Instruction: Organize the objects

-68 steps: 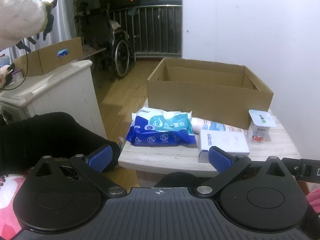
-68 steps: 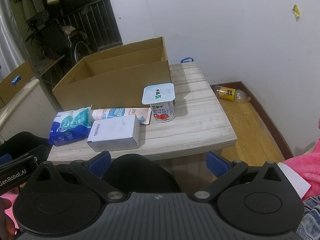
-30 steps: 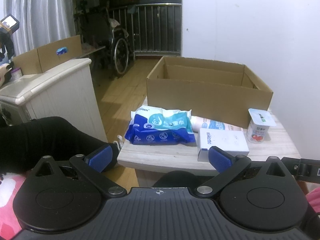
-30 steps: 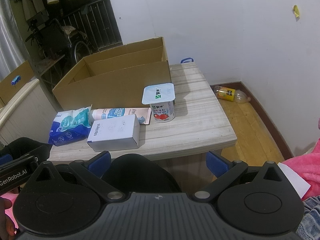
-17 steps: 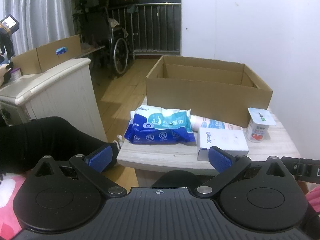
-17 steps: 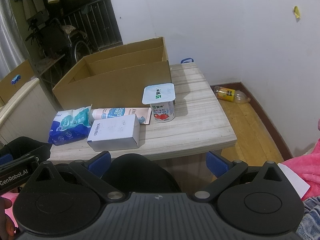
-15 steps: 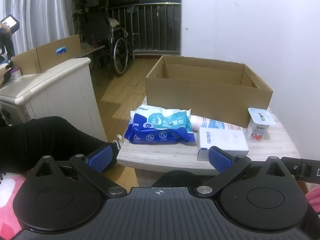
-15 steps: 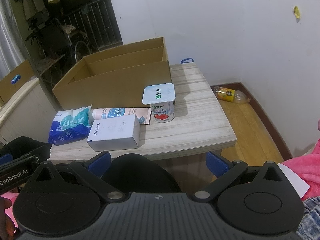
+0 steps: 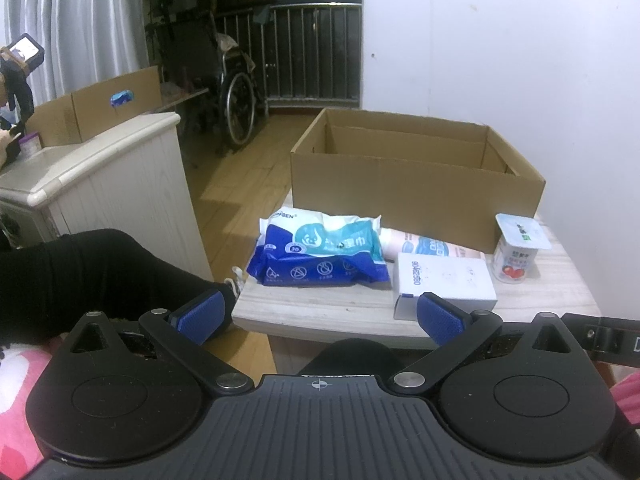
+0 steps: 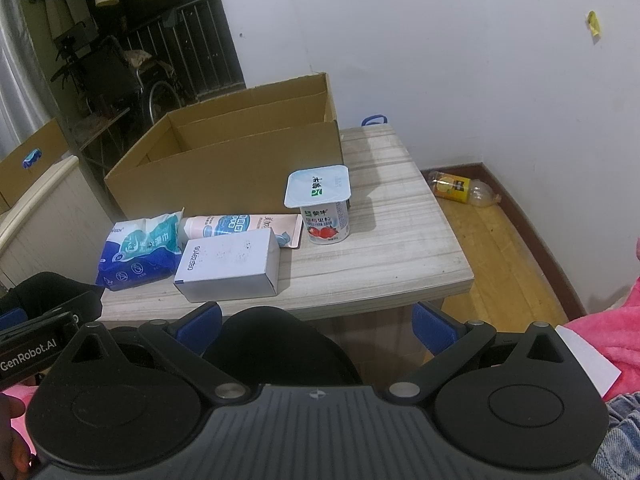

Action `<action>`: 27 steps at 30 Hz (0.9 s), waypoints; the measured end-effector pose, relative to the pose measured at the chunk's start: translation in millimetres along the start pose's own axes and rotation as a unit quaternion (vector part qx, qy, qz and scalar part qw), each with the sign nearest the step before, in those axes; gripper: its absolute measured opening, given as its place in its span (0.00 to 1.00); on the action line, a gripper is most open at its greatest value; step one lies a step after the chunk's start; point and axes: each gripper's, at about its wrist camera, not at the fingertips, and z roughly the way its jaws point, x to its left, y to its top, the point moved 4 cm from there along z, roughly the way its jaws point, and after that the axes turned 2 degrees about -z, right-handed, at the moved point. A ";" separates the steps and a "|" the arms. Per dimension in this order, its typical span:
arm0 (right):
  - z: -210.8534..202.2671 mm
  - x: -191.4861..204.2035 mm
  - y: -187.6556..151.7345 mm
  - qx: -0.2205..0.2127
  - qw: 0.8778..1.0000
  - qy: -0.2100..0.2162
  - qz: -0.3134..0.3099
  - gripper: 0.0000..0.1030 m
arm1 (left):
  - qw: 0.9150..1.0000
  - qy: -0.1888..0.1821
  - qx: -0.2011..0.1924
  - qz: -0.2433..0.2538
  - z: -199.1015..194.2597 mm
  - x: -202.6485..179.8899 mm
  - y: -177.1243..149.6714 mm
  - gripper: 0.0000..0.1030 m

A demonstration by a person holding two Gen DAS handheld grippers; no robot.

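My left gripper (image 9: 318,314) and right gripper (image 10: 316,326) spread, empty. Cardboard box (image 10: 224,160) seemingly empty; wet-wipes pack (image 9: 320,254), tube (image 10: 240,226), white carton (image 10: 228,266), yogurt cup (image 10: 322,204) unpacked on table (image 10: 400,248).

matt brown cardboard box (image 9: 416,196) on the pale wood-grain counter (image 10: 384,256); glossy crinkled plastic wipes pack (image 9: 320,254), smooth white paper carton (image 10: 230,266), foil-lidded plastic yogurt cup (image 10: 324,204).

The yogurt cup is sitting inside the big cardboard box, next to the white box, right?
Not quite. The yogurt cup stands on the table, outside the cardboard box, in front of it. The right wrist view shows this. The white box is indeed nearby.
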 end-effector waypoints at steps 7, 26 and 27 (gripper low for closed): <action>-0.2 0.0 -0.6 -0.001 1.000 0.001 0.001 1.00 | 1.000 0.000 0.000 0.001 0.3 0.2 -0.5 1.00; 0.6 -0.4 -0.5 0.000 1.000 0.001 0.001 1.00 | 1.000 0.002 0.012 -0.012 3.7 2.8 0.6 1.00; 0.6 -0.5 -0.4 0.000 1.000 0.002 0.001 1.00 | 1.000 0.002 0.014 -0.011 4.1 2.9 0.4 1.00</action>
